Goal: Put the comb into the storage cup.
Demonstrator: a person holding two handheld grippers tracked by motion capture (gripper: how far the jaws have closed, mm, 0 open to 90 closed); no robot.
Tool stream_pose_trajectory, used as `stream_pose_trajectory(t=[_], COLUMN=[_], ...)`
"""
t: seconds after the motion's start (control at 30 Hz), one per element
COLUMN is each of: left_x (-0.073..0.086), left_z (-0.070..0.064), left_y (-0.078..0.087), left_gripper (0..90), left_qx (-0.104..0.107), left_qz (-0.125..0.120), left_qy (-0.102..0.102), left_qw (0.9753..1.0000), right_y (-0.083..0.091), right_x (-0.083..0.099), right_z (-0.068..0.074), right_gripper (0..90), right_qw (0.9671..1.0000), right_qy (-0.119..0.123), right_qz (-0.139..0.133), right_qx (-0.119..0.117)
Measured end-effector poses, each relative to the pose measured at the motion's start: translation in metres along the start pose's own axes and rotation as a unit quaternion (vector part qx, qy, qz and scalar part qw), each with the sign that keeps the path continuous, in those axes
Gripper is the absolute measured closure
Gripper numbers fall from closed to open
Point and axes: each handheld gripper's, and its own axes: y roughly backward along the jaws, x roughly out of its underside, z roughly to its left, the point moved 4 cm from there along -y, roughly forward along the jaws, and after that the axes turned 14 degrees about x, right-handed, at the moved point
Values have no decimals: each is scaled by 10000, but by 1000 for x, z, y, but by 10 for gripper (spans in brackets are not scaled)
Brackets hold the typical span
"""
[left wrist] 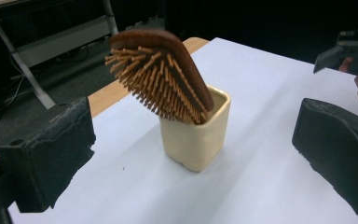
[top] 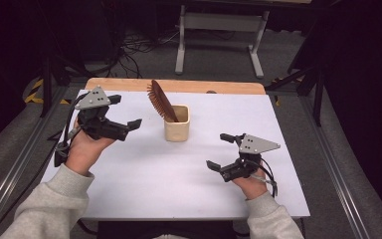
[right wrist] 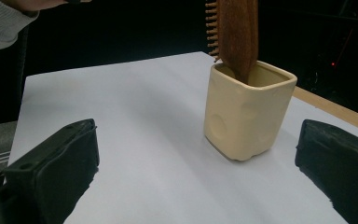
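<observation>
1. A white table (top: pixel 144 184) holds a cup (top: pixel 177 128); a grey floor lies beyond.
2. A brush (top: pixel 160 100) stands tilted inside the cup.
3. The left gripper (top: pixel 124 125) hovers left of the cup, jaws wide.
4. The right gripper (top: pixel 219 152) sits right of the cup, jaws wide.

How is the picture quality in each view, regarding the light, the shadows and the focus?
High view: even light on the white table, dark surroundings, faint shadow beside the cup. Left gripper view: hairbrush and cup sharp; the near black pads look soft. Right gripper view: cup fairly sharp with a soft shadow at its base; background almost black.
</observation>
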Motion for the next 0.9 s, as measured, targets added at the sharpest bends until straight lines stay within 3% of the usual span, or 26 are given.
stream_pose_trajectory(t=[0.23,0.43,0.73,0.9], left_x=[24,50,94,109], left_z=[-10,-14,-16,-14], left_y=[11,19,26,30], left_gripper=[1,2,3,3], left_qx=[200,323,259,182], left_qz=[-125,-276,-425,-525], left_qy=[3,177,338,390], left_qw=[9997,9989,9982,9977], right_y=[5,10,16,19], right_x=[1,4,15,19], right_z=[-3,-4,-6,-6], right_gripper=[0,0,0,0], right_qw=[10000,9999,9997,9997], right_qy=[-3,-7,-66,-72], right_qz=[23,39,137,157], right_qx=[51,94,172,197])
